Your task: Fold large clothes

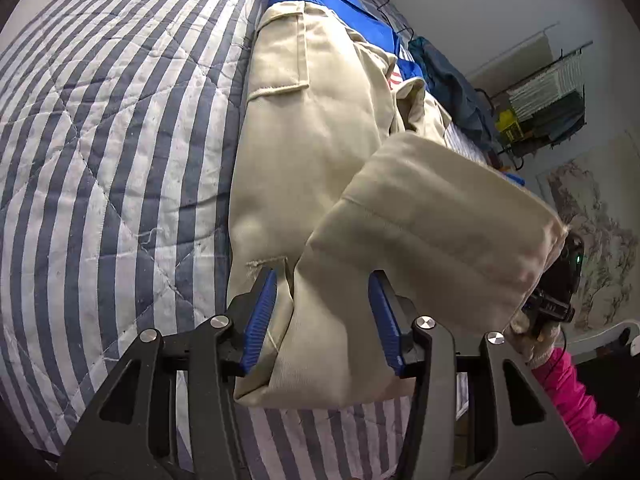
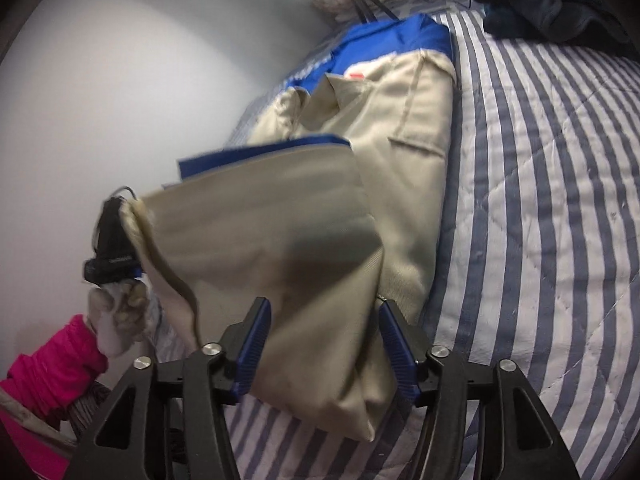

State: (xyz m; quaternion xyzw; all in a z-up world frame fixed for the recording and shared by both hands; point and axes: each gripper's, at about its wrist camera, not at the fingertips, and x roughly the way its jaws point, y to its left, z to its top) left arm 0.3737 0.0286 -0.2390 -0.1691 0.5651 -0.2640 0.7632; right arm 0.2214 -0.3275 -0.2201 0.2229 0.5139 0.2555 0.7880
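A long beige twill garment with blue panels and a patch pocket [image 1: 320,128] lies lengthwise on the bed's blue-and-white striped quilt [image 1: 112,152], its near end doubled back on itself. The step in hand looks like the end of one fold: the near flap has been brought up over the body of the garment and is being let go.

The left gripper [image 1: 324,312] has its jaws parted, with beige cloth running between the blue pads but no pad visibly pressing on it. The right gripper [image 2: 324,340] is likewise spread, the folded corner lying loose between its pads. Both read as released rather than grasping. In the right wrist view a gloved hand [image 2: 120,312] with a pink sleeve [image 2: 52,364] holds the other gripper at the flap's far edge.

The flap still stands puffed and slightly raised, with a blue lining edge showing, so the next move probably calls for drawing both grippers clear without dragging the cloth, then pressing or smoothing the fold flat before taking the next grip for a further fold toward the collar end.

As for containers, a dark wire rack [image 1: 552,92] against the far wall holds what look like stacked folded textiles; its contents are too small to name further. A dark blue garment [image 2: 552,8] lies heaped on the quilt beyond.
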